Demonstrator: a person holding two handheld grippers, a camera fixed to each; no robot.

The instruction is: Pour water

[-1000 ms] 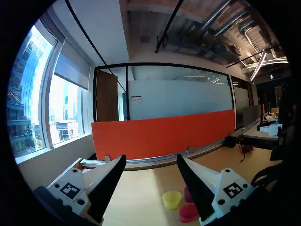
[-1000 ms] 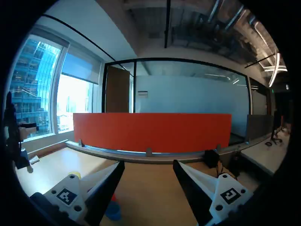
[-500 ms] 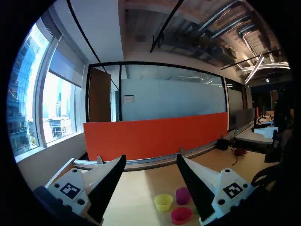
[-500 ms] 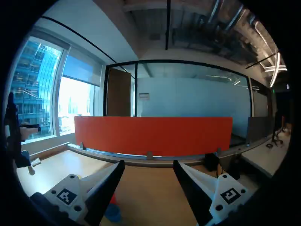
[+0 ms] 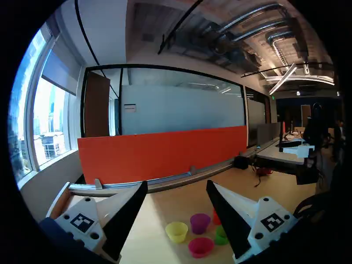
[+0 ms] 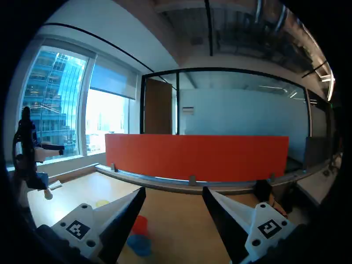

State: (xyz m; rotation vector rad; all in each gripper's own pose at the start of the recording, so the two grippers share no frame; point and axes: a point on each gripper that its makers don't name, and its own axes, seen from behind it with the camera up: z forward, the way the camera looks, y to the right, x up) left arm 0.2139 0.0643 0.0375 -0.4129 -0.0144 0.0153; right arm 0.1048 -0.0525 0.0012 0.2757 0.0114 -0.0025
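Small coloured cups stand on the wooden table (image 5: 176,207). In the left gripper view a yellow cup (image 5: 176,231), a purple cup (image 5: 199,222), a pink cup (image 5: 200,247), a green cup (image 5: 220,235) and a red cup (image 5: 216,216) sit low between the fingers of my left gripper (image 5: 176,196), which is open and holds nothing. In the right gripper view a red cup (image 6: 140,225), a blue cup (image 6: 139,244) and a yellow cup (image 6: 102,203) lie beside the left finger of my open, empty right gripper (image 6: 174,200). The left gripper (image 6: 31,169) hangs at that view's left edge.
An orange divider panel (image 5: 163,152) runs along the table's far edge, with a metal rail below it. Windows (image 6: 57,110) line the left side and a glass wall stands behind. Cables and a black box (image 5: 241,162) lie at the far right of the table.
The left gripper has swung right, bringing more cups into sight between its fingers. The right gripper has turned left a little, so the red and blue cups show more fully.
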